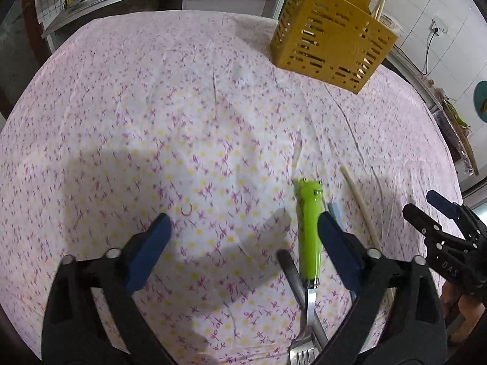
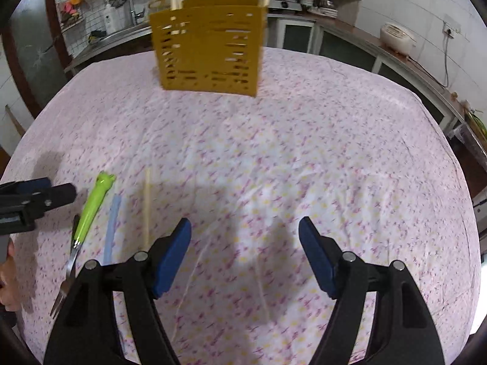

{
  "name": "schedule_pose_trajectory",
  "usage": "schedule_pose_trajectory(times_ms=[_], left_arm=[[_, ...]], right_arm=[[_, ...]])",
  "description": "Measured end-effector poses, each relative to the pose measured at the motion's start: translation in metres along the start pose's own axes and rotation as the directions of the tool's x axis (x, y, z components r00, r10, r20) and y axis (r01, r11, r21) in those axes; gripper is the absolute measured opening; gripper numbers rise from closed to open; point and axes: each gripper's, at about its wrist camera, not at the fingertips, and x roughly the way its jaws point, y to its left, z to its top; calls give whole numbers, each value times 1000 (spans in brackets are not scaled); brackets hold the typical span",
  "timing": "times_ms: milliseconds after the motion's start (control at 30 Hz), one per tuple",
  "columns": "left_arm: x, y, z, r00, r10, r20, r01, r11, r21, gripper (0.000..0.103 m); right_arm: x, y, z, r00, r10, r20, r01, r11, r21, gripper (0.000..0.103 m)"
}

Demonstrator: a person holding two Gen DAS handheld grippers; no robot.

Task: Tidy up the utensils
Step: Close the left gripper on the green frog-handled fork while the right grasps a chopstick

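The left gripper (image 1: 243,225) is held wide apart and empty, low over the flowered cloth of the desk (image 1: 152,106); just to its right, partly under its right finger, the green frog-handled fork (image 1: 309,228) is seen lying with its tines toward the near edge, crossed by a dark grey handle (image 1: 290,273) whose kind cannot be told; beside these a pale blue stick (image 2: 111,225) and a single wooden chopstick (image 1: 360,206) are laid roughly parallel, pointing far; further right, the right gripper (image 2: 245,243) is likewise spread wide with nothing between its fingers, over bare cloth. At the far side of the desk the yellow slotted holder (image 2: 210,48) is stood upright, with a few chopsticks already set in it. The step in hand is judged to be the picking of the next loose utensil, several being not yet stowed; for the next move the left gripper would need to be shifted right until the green handle is centred between the fingers, then lowered and closed; care is called for where the grey handle overlaps the fork, since both could be caught together.
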Motion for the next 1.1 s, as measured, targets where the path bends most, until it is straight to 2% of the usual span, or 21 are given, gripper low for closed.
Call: schedule_pose_trajectory(times_ms=[33, 67, 100, 267, 333, 433, 633, 700, 833, 867, 933, 1033, 1100], left_arm=[[1, -2, -1, 1000, 0, -8, 0, 1000, 4, 81], [2, -4, -3, 1000, 2, -11, -1, 1000, 8, 76], [2, -7, -5, 1000, 1, -10, -1, 1000, 12, 75], [-1, -26, 1, 1000, -18, -10, 18, 998, 55, 66], [1, -33, 2, 999, -28, -18, 29, 997, 70, 63], [11, -40, 4, 999, -11, -48, 15, 995, 96, 49], [19, -51, 8, 999, 43, -17, -40, 988, 146, 47], [21, -53, 10, 998, 63, -14, -60, 985, 161, 43], [25, -55, 16, 997, 81, -14, -77, 982, 175, 38], [26, -54, 18, 997, 81, -15, -78, 982, 175, 36], [26, -53, 19, 997, 78, -20, -74, 982, 171, 33], [25, -49, 19, 996, 92, -15, -88, 979, 182, 22], [24, -45, 20, 997, 81, -20, -76, 981, 181, 20]], right_arm=[[0, 3, -1, 1000, 8, -1, -8, 1000, -5, 71], [0, 5, -1, 1000, 22, -4, -22, 1000, -6, 66], [1, 8, -3, 999, 35, -12, -35, 999, -8, 60], [8, 18, -3, 991, 113, -70, -113, 994, 4, 42], [7, 23, -2, 988, 136, -75, -136, 991, 3, 40], [8, 29, -1, 983, 163, -86, -163, 987, 6, 33], [17, 44, -2, 980, 170, -98, -172, 985, -7, 29], [17, 46, 0, 983, 155, -94, -157, 988, -11, 25], [23, 47, 8, 985, 137, -102, -139, 990, -11, 22], [27, 46, 8, 983, 139, -123, -141, 990, -4, 19], [29, 42, 8, 979, 162, -126, -161, 987, 14, 19], [27, 35, 9, 972, 202, -118, -198, 979, 46, 19], [24, 34, 10, 972, 212, -102, -208, 977, 51, 20]])
